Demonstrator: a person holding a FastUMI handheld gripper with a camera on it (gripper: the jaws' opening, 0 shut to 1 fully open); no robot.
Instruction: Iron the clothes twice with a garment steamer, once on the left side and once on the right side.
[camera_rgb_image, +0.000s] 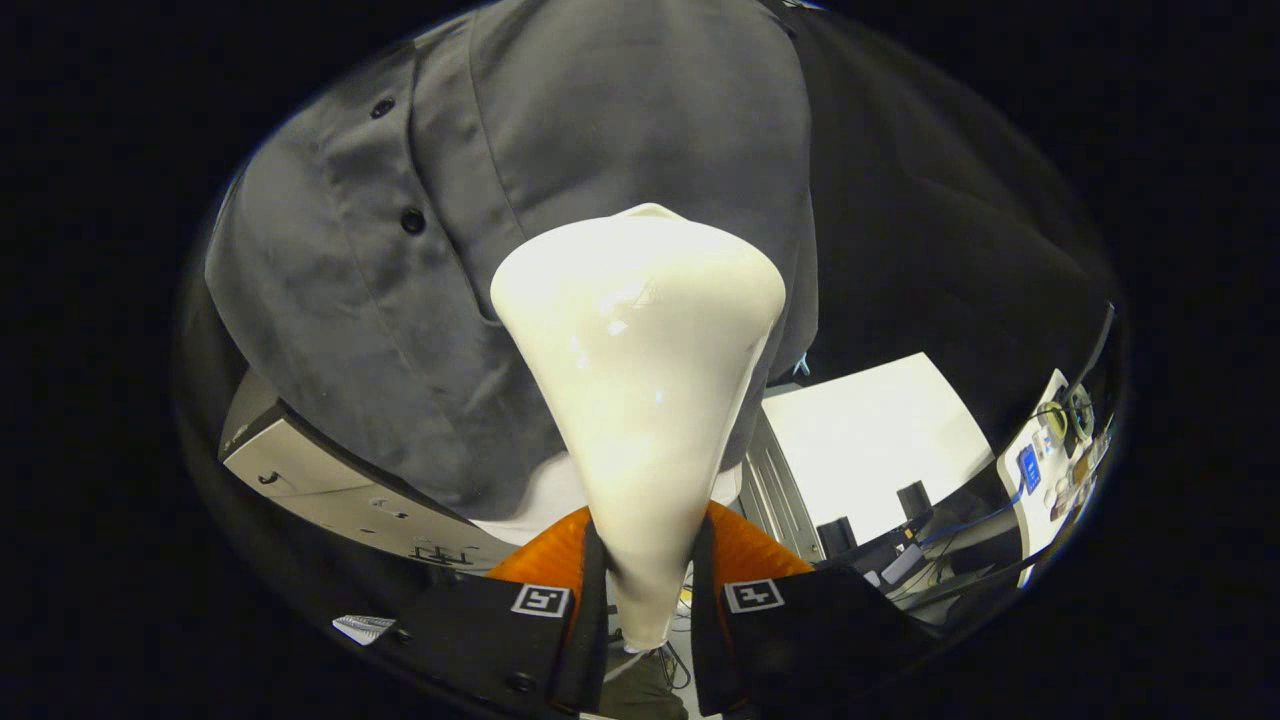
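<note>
**Steamer head pressed up to the grey shirt**

While the gripper (648, 590) clamps the narrow neck of a glossy white, cone-shaped plastic garment steamer (640, 400), both of its fingers press on that neck from either side, so the jaws are clenched on the tool and not released. Off to the left of the fingers and below the garment, a flat light-grey panel (330, 490) with a few small dark marks slants away. Beyond the fingers hangs a dark grey woven button-up shirt (400, 330), its fabric spreading from well left of the jaws to just past the steamer's right shoulder. Two round dark buttons (412, 221) sit one above the other on a vertical placket left of the steamer's wide end, and a stitched seam runs down just beside that placket. The steamer widens from the jaws toward the shirt, and its broad rounded head lies against or very near the cloth; actual contact cannot be told. A strip of white cloth (545, 490) shows under the shirt's lower edge, just ahead of the left finger. To the right of the fingers a white flat tabletop (870, 440) stands, with two small dark blocks (875, 515) near its closer edge. Farther right, a blue cable (970, 520) runs past a narrow white board (1040, 460) carrying small items too tiny to identify.
</note>
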